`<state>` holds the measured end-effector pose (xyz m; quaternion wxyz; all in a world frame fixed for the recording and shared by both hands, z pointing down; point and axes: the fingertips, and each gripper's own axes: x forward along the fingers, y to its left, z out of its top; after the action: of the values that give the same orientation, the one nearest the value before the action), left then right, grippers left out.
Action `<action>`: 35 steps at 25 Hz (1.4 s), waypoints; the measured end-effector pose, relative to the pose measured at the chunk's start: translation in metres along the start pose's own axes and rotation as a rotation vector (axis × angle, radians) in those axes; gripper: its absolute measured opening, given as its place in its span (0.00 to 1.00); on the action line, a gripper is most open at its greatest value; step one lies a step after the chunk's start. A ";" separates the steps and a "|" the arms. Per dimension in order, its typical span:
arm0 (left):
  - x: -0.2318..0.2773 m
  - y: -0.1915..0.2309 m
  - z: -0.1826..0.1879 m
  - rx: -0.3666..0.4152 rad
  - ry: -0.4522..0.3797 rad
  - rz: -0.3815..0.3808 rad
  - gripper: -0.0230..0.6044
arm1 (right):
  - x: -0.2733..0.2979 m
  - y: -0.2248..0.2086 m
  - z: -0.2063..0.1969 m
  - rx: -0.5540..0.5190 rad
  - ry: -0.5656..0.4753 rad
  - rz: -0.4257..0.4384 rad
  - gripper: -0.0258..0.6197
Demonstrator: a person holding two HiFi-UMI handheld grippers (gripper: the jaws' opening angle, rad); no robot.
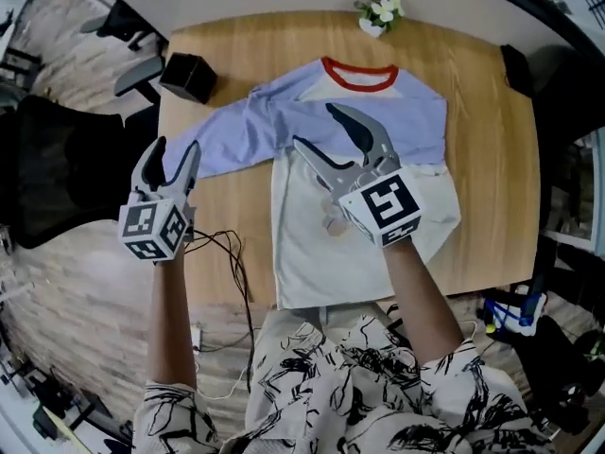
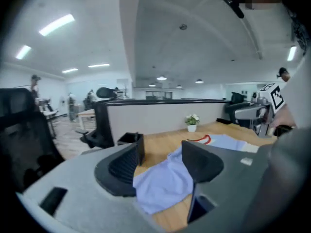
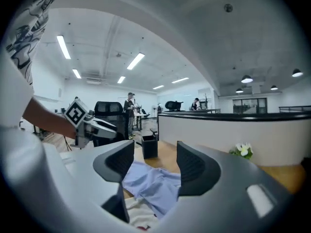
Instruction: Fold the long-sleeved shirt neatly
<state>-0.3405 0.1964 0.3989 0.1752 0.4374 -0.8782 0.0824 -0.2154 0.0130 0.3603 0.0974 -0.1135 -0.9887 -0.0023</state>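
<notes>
Wooden tabletop (image 1: 492,112) bore long-sleeved shirt (image 1: 378,130), black box (image 1: 189,77), white pot (image 1: 371,26) holding flowers (image 1: 380,6); left hand-held gripper (image 1: 177,145) and right hand-held gripper (image 1: 314,124) hovered, jaws apart, empty

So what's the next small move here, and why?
Probably lower the open left gripper onto the outstretched blue sleeve and close on it: that sleeve lies spread toward the black box, not yet folded over the shirt, and the right gripper, also open, holds nothing.

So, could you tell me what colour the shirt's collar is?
The collar is red; the head view shows it best.
</notes>
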 end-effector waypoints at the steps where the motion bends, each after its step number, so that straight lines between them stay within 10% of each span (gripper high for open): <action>1: -0.030 0.008 -0.009 -0.030 0.009 0.068 0.51 | -0.004 0.004 0.012 -0.024 0.003 0.023 0.48; 11: -0.197 0.059 -0.128 -0.294 0.117 0.424 0.52 | 0.074 0.104 0.094 -0.250 0.029 0.279 0.51; 18: -0.165 0.113 -0.179 -0.416 0.166 0.283 0.52 | 0.194 0.191 0.071 -0.282 0.181 0.387 0.49; 35: -0.099 0.172 -0.218 -0.442 0.260 0.019 0.49 | 0.386 0.274 -0.160 -0.314 0.765 0.446 0.26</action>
<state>-0.3711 0.4388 0.5646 0.3773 0.3659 -0.8490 -0.0545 -0.4917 0.3620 0.5869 0.4344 -0.3279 -0.8210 -0.1727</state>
